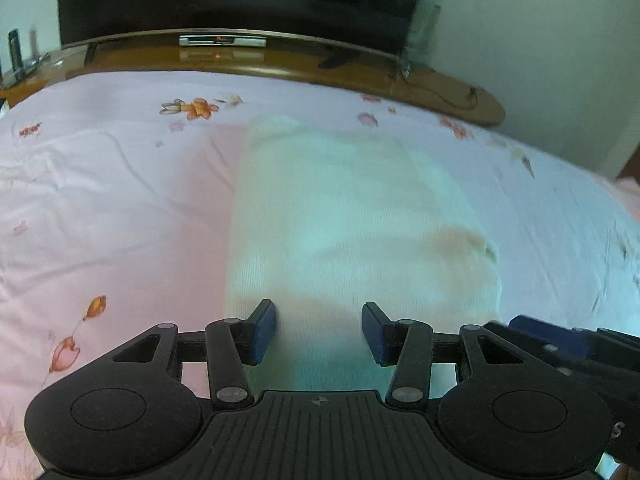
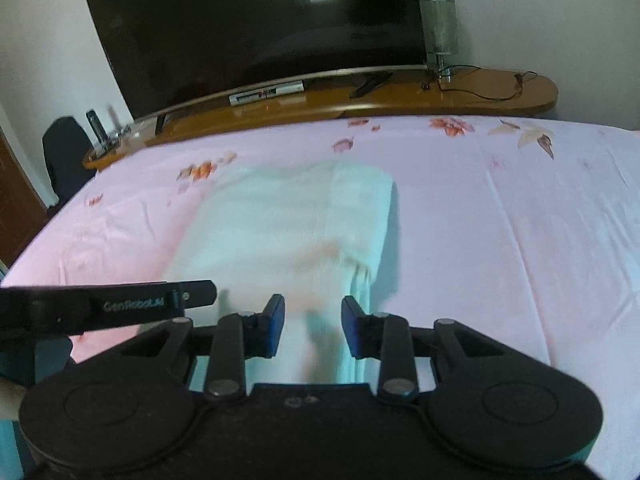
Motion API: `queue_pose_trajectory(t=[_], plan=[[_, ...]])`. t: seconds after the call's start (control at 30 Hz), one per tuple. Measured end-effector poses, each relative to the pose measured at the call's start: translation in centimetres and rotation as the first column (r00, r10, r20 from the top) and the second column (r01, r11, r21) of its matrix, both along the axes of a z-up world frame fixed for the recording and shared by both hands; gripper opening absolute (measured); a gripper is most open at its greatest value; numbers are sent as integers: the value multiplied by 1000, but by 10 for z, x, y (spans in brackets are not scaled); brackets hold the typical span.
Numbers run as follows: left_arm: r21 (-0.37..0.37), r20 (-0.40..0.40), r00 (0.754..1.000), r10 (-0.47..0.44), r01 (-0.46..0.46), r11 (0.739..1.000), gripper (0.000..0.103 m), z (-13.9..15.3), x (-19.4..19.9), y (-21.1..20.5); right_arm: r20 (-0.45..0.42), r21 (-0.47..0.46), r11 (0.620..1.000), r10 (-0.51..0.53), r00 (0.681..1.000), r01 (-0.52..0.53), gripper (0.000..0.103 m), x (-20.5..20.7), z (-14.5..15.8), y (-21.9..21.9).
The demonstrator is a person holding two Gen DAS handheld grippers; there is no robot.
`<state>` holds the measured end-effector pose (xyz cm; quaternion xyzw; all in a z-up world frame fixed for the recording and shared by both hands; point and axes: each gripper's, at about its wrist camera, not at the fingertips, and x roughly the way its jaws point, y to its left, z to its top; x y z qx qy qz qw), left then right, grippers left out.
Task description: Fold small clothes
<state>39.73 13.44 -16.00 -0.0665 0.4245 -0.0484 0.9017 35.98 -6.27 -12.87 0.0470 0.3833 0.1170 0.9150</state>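
Garment (image 1: 352,216) lay folded mid-bed | right view alone showed stacked layers at right edge | bedsheet (image 2: 500,220) bare rightward | left gripper (image 1: 319,332), right gripper (image 2: 313,326): parted, gripping nothing

Pink bed sheet (image 2: 500,220) with flowers on it. Behind it, long brown wooden shelf (image 2: 460,100) holding big black TV (image 2: 260,28) (screen dark), silver box (image 2: 266,93) under the TV, black cord (image 2: 492,94) beside glass lamp (image 2: 439,28).

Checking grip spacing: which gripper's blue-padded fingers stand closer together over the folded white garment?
The right gripper; the left gripper shows a wider gap over the folded white garment.
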Motion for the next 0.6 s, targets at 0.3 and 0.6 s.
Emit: queue_pose_trajectory(t=[0.3,0.6], plan=[[50,7,994,-106,105,993,64,2,-15,-6,-106,-29,993,-117,987,115,34,-8,-30,2],[-12,1,991,-131,131,991,65,13,-27,7,-99,20,975,-220,970,223,42,-35,-14,-2]])
